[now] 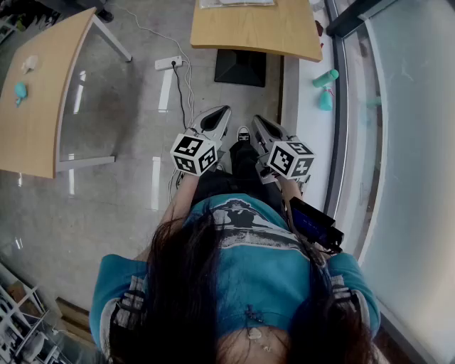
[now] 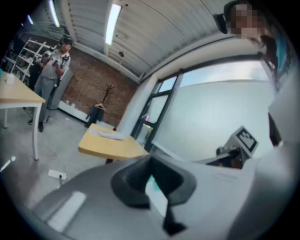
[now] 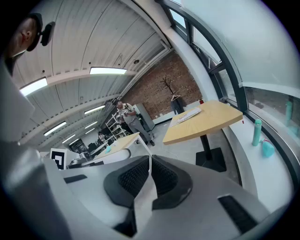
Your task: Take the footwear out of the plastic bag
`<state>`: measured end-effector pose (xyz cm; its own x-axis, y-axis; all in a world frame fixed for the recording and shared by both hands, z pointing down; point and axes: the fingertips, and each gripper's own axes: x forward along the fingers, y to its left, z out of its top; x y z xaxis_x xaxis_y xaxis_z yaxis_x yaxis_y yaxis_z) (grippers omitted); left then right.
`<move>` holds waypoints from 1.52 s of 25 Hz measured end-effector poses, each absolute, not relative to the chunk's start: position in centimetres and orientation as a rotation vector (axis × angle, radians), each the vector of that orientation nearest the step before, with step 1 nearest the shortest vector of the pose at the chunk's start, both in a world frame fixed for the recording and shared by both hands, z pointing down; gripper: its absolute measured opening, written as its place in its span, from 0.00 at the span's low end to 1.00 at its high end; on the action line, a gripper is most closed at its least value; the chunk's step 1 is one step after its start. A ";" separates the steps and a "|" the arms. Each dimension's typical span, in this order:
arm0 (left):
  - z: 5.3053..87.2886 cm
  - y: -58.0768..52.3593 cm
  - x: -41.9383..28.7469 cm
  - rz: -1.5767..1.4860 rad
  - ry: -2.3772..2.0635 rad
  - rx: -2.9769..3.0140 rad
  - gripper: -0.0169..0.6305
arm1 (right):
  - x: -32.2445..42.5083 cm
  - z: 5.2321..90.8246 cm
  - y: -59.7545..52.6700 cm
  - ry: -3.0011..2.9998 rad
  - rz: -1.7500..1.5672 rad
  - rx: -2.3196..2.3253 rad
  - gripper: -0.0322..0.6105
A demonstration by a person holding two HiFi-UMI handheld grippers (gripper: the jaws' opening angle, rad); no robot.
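- The left gripper (image 1: 222, 112) and the right gripper (image 1: 260, 122) hang side by side close in front of the person's body, on the near side of the wooden surface (image 1: 256, 32). Both point toward its black pedestal base (image 1: 240, 67).
- Each gripper is clenched with its pads pressed together. Its own view shows nothing between them, so both are empty.
- Neither the plastic bag nor the footwear to be removed shows in any view. The only shoe in sight is the one on the person's foot (image 1: 244, 134), just short of the pedestal base.
- The wooden surface carries only some papers (image 1: 234, 3) at its far edge. A white power strip (image 1: 168, 63) lies on the floor to its left, and a teal bottle (image 1: 325, 78) lies on the window ledge to its right.
- By my reading the task has not begun, and the step in hand is finding the bag and getting to it.
- To do that well, the head should lift off the floor and sweep the surfaces beyond the wooden one until the bag is in view.
- Both grippers should be released before they reach the bag, since clenched pads would only push the film around.
- One gripper should then probably pinch the bag near its mouth and hold it down. The other can go in for a firm part of the footwear, such as the heel or collar.
- Thin plastic tends to cling and lift along with what is inside, so a slow pull along the opening seems safest.
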<state>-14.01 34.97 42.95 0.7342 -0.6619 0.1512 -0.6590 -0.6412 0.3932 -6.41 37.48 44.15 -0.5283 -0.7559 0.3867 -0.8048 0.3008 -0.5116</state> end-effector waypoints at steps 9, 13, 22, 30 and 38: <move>43.4 27.5 -13.5 -0.029 -1.084 2.472 0.03 | -4.8 45.0 29.8 -2.508 1.046 1.439 0.09; 43.5 21.3 -11.2 -0.021 -1.131 2.451 0.03 | -1.5 44.6 23.4 -2.528 1.055 1.421 0.09; 43.4 10.0 -4.4 -0.032 -1.208 2.400 0.03 | 5.0 44.8 10.7 -2.565 1.052 1.298 0.09; 45.2 5.7 -3.2 0.096 -1.230 2.344 0.03 | 5.1 46.1 6.1 -2.563 1.136 1.204 0.09; 47.2 -0.3 -3.5 0.129 -1.198 2.304 0.03 | 5.2 48.2 1.8 -2.501 1.183 1.217 0.09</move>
